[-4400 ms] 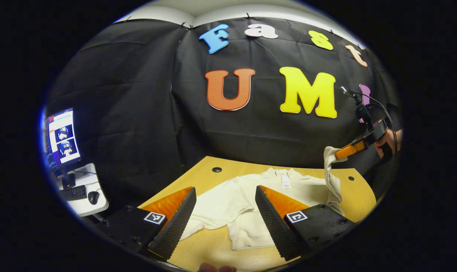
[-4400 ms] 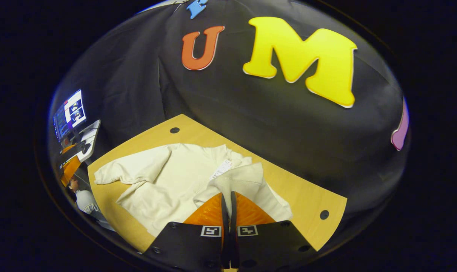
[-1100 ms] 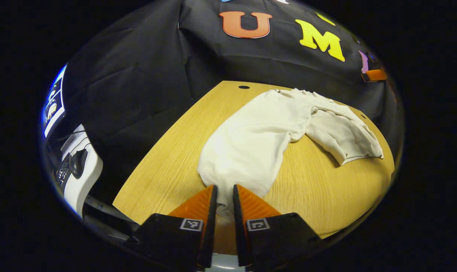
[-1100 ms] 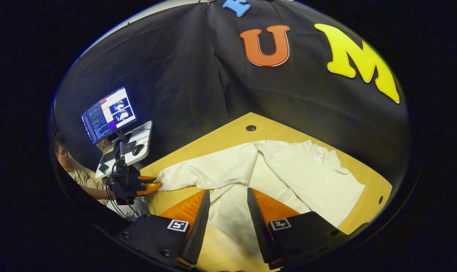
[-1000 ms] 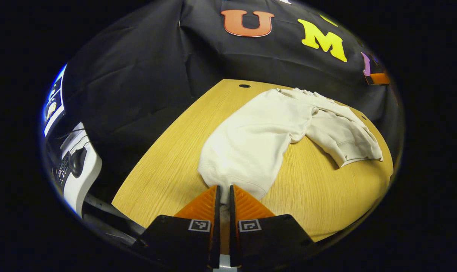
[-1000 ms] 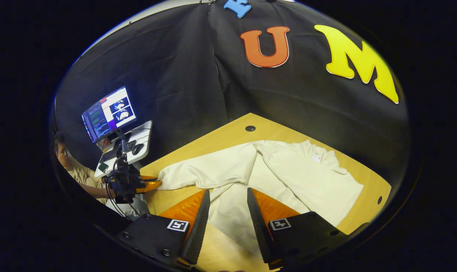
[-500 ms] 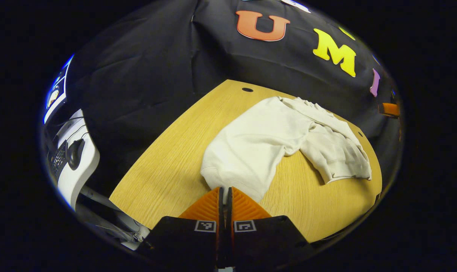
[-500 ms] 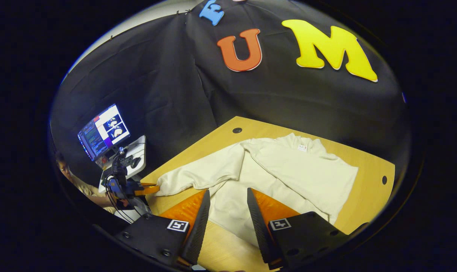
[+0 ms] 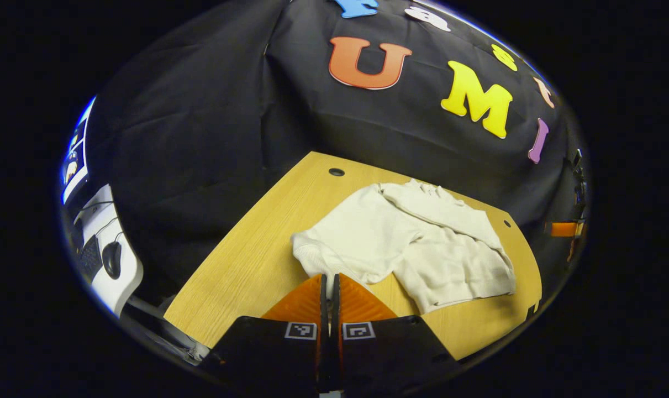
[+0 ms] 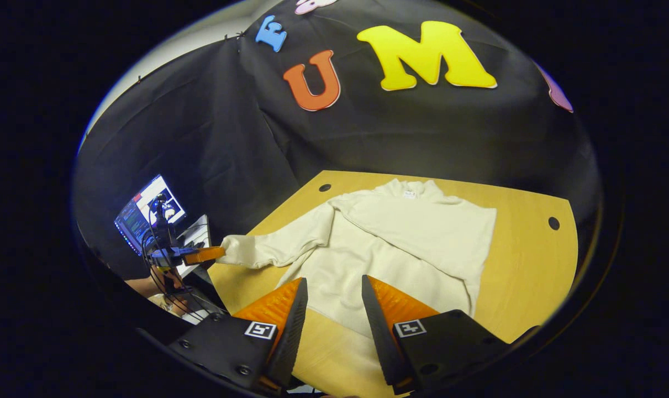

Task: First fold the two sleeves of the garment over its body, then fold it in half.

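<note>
A cream sweatshirt (image 10: 367,265) lies flat on the wooden table (image 10: 533,265), collar toward the black wall. One sleeve (image 10: 422,221) is folded across its chest. The other sleeve (image 10: 273,243) stretches out to the left, and its cuff (image 9: 312,257) sits between the fingers of my left gripper (image 9: 328,279), which is shut on it. In the right gripper view the left gripper (image 10: 212,254) holds that cuff past the table's left edge. My right gripper (image 10: 334,287) hangs open above the hem, holding nothing. It also appears at the far right in the left gripper view (image 9: 560,228).
The table has cable holes (image 10: 553,223) near its far corners, and the black cloth wall stands close behind it. A side stand with a monitor (image 10: 146,213), keyboard and mouse (image 9: 112,258) is off the table's left. A person's arm (image 10: 146,286) shows there.
My left gripper went from nearly shut to shut on the cuff and has risen, drawing the sleeve up. The right gripper has stayed open and swung to face the sweatshirt more squarely.
</note>
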